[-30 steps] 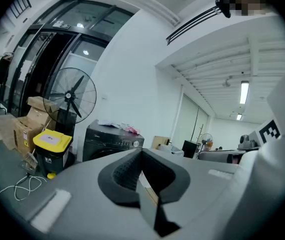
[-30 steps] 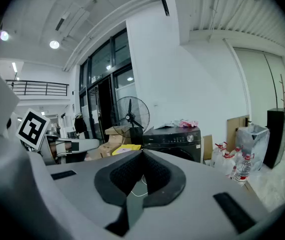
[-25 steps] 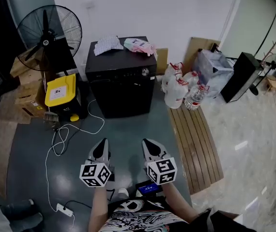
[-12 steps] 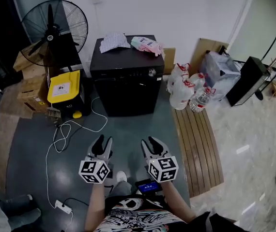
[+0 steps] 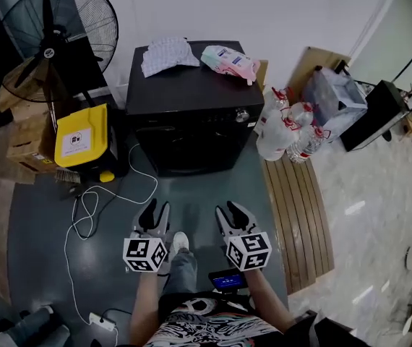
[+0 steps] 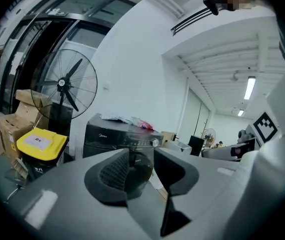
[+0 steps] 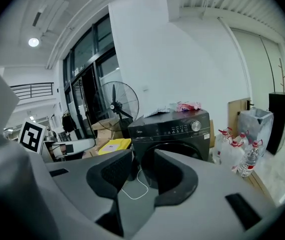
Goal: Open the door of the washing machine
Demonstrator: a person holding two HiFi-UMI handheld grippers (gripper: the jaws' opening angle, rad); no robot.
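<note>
The black front-loading washing machine [image 5: 191, 100] stands against the white wall with its round door [image 5: 190, 149] closed. It also shows in the left gripper view [image 6: 113, 136] and the right gripper view [image 7: 175, 129]. My left gripper [image 5: 154, 210] and right gripper [image 5: 233, 212] are side by side over the floor, well short of the machine and pointing at it. Nothing is between either pair of jaws. The left jaws [image 6: 141, 160] stand apart and are closing a little. The right jaws [image 7: 143, 163] are apart and opening.
A folded cloth [image 5: 164, 53] and a pink pack [image 5: 228, 60] lie on the machine. A standing fan [image 5: 54, 38], cardboard boxes [image 5: 18, 143] and a yellow-lidded bin [image 5: 82, 134] are on its left, a white cable [image 5: 90, 201] on the floor. Water bottles [image 5: 293, 132] and a slatted wooden board [image 5: 296, 215] are on the right.
Both grippers have come forward toward the washing machine, which now looks nearer. Their jaws, together a second ago, now stand apart.
</note>
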